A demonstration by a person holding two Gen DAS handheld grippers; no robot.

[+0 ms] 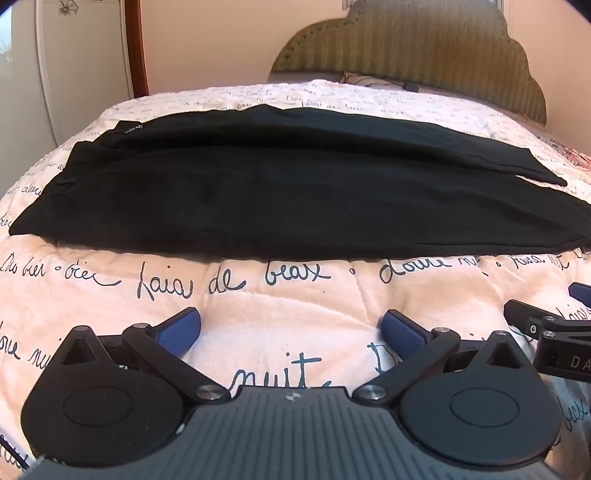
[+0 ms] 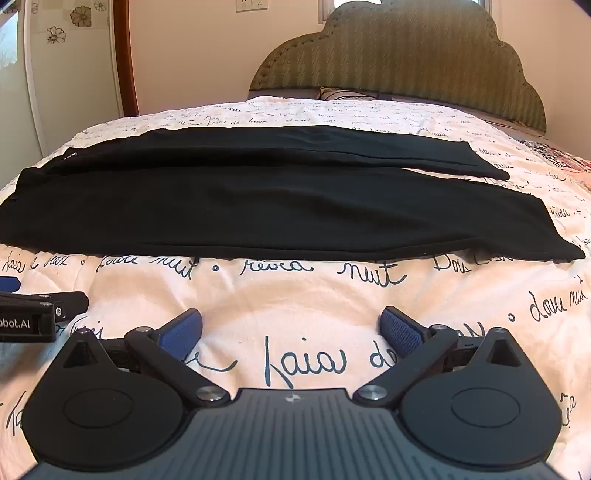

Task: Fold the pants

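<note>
**Bedroom around the bed**

A pale pink-white quilted bedspread (image 1: 295, 321) printed with dark cursive handwriting covers the bed. At its far end stands an olive-green padded headboard (image 2: 402, 62) with a scalloped, cloud-like top edge and a studded border. A patterned pillow (image 2: 343, 94) lies at the headboard's foot. To the left is a white wardrobe door (image 2: 70, 55) decorated with flower outlines, beside a reddish-brown wooden frame (image 2: 123, 55). A cream wall (image 2: 192, 55) carries two white sockets (image 2: 251, 4).

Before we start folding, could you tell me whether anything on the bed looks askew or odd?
Nothing stands out. The black pants lie flat across the quilt, legs side by side, and both the left gripper and right gripper are open and empty.
</note>
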